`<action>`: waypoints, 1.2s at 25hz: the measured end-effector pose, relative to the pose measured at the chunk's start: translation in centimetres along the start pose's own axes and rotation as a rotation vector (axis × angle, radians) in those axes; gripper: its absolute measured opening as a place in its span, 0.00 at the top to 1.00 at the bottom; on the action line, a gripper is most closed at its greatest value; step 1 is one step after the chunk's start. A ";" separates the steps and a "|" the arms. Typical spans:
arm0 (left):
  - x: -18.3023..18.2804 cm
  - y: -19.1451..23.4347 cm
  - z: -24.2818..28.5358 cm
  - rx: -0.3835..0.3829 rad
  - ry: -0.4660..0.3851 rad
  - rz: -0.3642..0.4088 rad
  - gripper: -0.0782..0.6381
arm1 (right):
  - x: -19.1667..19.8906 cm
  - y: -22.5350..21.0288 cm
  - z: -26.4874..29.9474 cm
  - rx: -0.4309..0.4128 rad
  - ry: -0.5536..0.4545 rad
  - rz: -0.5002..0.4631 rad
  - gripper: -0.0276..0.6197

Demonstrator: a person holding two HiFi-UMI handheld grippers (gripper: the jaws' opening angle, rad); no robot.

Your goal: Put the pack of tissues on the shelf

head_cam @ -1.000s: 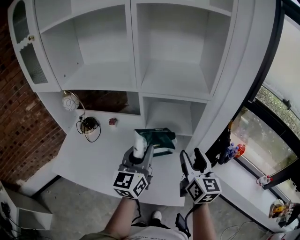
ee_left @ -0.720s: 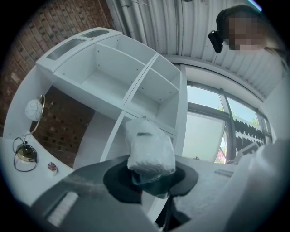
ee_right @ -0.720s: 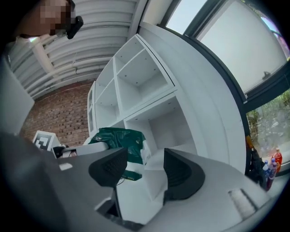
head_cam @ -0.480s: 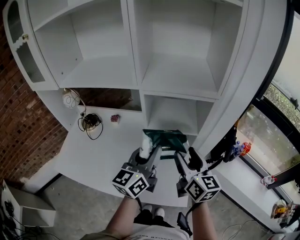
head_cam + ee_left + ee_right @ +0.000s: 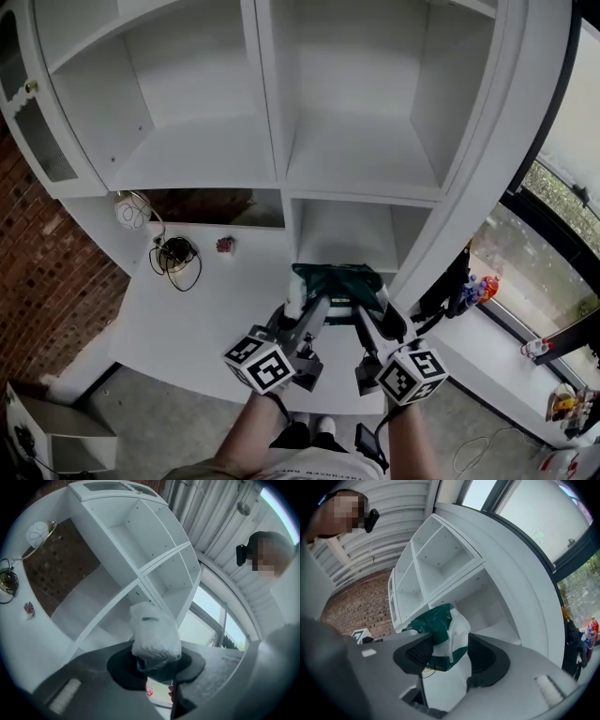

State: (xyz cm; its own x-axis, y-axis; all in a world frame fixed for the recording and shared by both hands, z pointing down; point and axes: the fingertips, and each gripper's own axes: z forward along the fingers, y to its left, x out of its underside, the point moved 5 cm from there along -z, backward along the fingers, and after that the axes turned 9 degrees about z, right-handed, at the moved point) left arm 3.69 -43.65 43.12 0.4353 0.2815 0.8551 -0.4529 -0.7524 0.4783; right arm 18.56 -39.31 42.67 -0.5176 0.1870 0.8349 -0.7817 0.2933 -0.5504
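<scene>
I hold the green and white soft plastic pack of tissues point(image 5: 339, 281) with both claws. It is in the middle of the head view, over the back part of the flat white desk top point(image 5: 206, 305). I cannot tell if it touches the desk.

My left claw point(image 5: 300, 314) comes in from 7 o'clock and pinches the pack's white crinkly end tight. My right claw point(image 5: 377, 317) comes in from 5 o'clock. Its jaws have just been closing. The green and white end of the pack is between them, and both pads press on it.

At 12 o'clock from the pack is a small open box in the big white wooden shelf point(image 5: 267, 112). Its mouth is just behind the pack and looks a bit wider than the pack. The upright board at the box's left edge stands at 11 o'clock. The curved white side wall is at 2 o'clock, close to my right claw. Higher up are two big open boxes with lots of room.

At 9 o'clock the desk is wide and open up to a coiled black cable point(image 5: 175, 253) and a small red thing point(image 5: 225, 245). Both are well apart from the pack. The desk's round front edge runs under my claws at 6 o'clock.
</scene>
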 end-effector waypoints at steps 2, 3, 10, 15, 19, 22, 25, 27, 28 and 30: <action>0.1 0.3 0.0 0.007 0.004 -0.016 0.75 | 0.2 0.2 0.0 -0.001 0.001 -0.010 0.66; 0.2 0.4 0.0 0.009 0.005 -0.024 0.75 | 0.3 0.3 0.0 0.000 0.003 -0.016 0.67; 0.4 1.0 -0.2 0.002 0.031 0.000 0.75 | 0.4 0.3 -0.3 -0.003 -0.005 -0.006 0.84; 0.4 0.8 0.1 -0.014 0.048 0.014 0.73 | 0.2 0.5 -0.5 -0.009 -0.026 0.007 0.90; 0.2 0.7 -0.1 -0.025 0.077 0.071 0.69 | 0.0 0.9 -0.8 -0.020 -0.045 0.040 0.92; 0.1 0.3 -0.1 -0.030 0.106 0.128 0.60 | -0.2 1.2 -1.0 -0.039 -0.066 0.055 0.93; 0.1 0.2 -0.4 -0.045 0.122 0.170 0.46 | -0.6 1.5 -1.3 -0.047 -0.091 0.058 0.93; 0.0 0.6 -1.0 -0.068 0.117 0.174 0.41 | -0.9 1.4 -1.6 -0.049 -0.106 0.064 0.93; -0.1 0.9 -1.3 -0.079 0.115 0.173 0.41 | -0.9 1.3 -1.7 -0.047 -0.112 0.069 0.94; -0.4 1.5 -1.8 -0.098 0.112 0.175 0.41 | -1.1 0.9 -1.9 -0.038 -0.126 0.085 0.94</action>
State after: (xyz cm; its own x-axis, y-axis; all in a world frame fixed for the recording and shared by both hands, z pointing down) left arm 1.46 -43.82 43.88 0.2571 0.2199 0.9410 -0.5894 -0.7360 0.3330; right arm 19.05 -37.45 41.27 -0.6228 0.0938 0.7767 -0.7208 0.3172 -0.6163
